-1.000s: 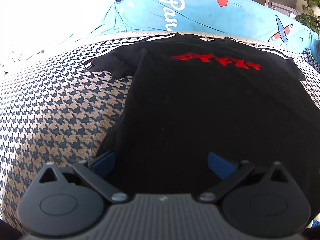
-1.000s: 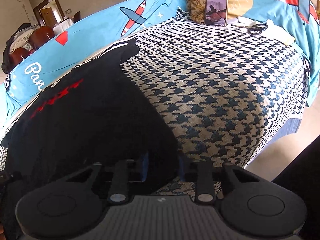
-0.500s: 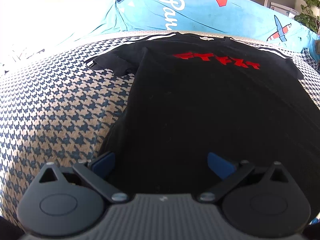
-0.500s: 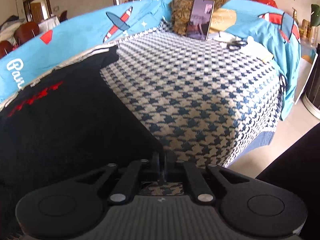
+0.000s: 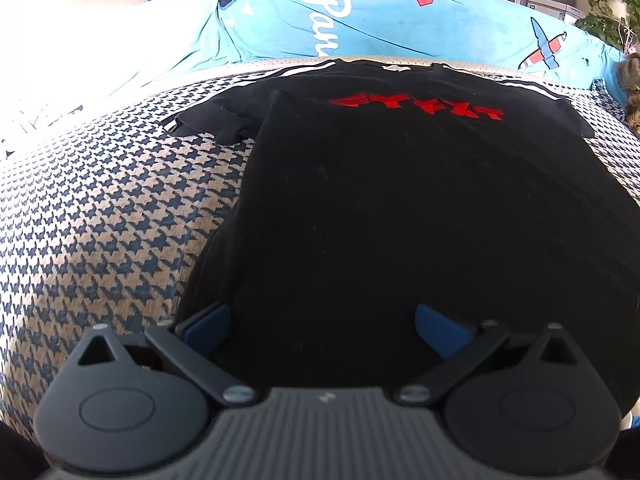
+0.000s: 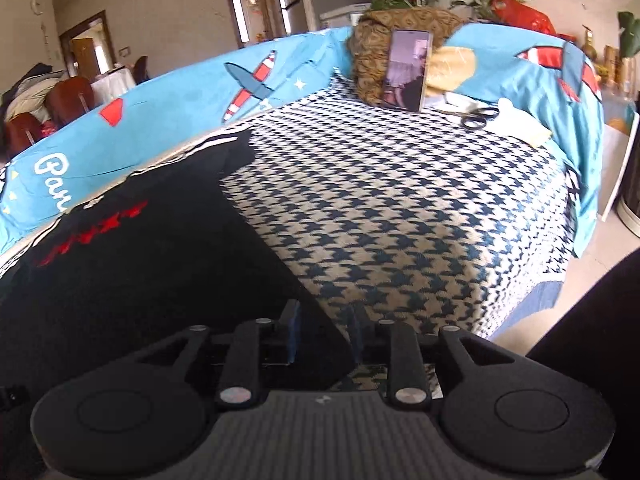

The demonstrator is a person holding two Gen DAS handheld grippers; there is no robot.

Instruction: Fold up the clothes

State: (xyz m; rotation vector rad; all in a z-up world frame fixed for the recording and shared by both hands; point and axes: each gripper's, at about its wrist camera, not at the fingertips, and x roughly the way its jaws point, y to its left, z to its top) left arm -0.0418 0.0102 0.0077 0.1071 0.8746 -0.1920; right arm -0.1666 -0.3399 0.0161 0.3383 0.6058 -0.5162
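Black cotton fills most of the left wrist view: a black T-shirt (image 5: 400, 208) with red lettering (image 5: 416, 106) across the chest lies spread flat on a houndstooth cover (image 5: 100, 216), its collar at the far side and its hem near the camera. Its left sleeve (image 5: 216, 124) is rumpled, with white stripes along the shoulder. The left gripper (image 5: 322, 326) hovers over the near hem with its jaws spread wide, the blue pads (image 5: 206, 322) standing well apart and nothing pressed between them. Behind the shirt rises a blue sheet (image 5: 360, 20) printed with white script and aeroplanes. In the right wrist view the same T-shirt (image 6: 132, 264) fills the left half, and its right edge runs diagonally toward the camera across the houndstooth cover (image 6: 400, 208). The right gripper (image 6: 326, 330) sits at the shirt's near right corner; its jaws are opening, a narrow gap shows, and the black cloth lies between them, though the pads do not appear to press it. At the far right, a phone (image 6: 408, 70) leans upright against a brown patterned cushion (image 6: 376, 36), and scissors (image 6: 478, 116) lie just beside it.
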